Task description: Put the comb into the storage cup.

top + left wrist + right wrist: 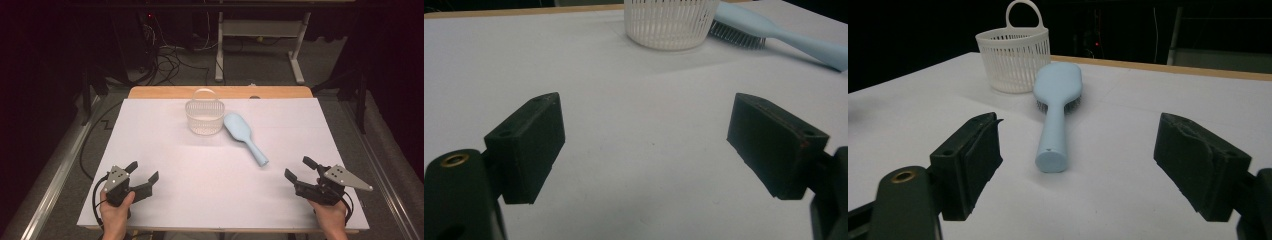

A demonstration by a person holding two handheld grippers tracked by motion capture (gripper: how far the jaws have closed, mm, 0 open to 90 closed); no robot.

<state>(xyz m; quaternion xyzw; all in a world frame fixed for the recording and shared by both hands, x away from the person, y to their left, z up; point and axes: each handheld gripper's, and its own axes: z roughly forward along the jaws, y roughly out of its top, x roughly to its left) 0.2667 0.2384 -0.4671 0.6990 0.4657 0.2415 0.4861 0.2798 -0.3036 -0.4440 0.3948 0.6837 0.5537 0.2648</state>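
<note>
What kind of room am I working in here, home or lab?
Most likely a lab or recording workspace: a table under a plain white sheet, loose cables on the grey carpet behind it, and an adjustable desk frame in the dark background.

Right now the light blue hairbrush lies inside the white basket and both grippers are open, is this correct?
Not quite. The light blue hairbrush lies on the table beside the white basket, not inside it, as the high view shows. Both the left gripper and right gripper are indeed open.

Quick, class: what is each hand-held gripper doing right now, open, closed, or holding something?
Left hand-held gripper: open, holding nothing, over the white table.
Right hand-held gripper: open, holding nothing, jaws facing the blue hairbrush.
</note>
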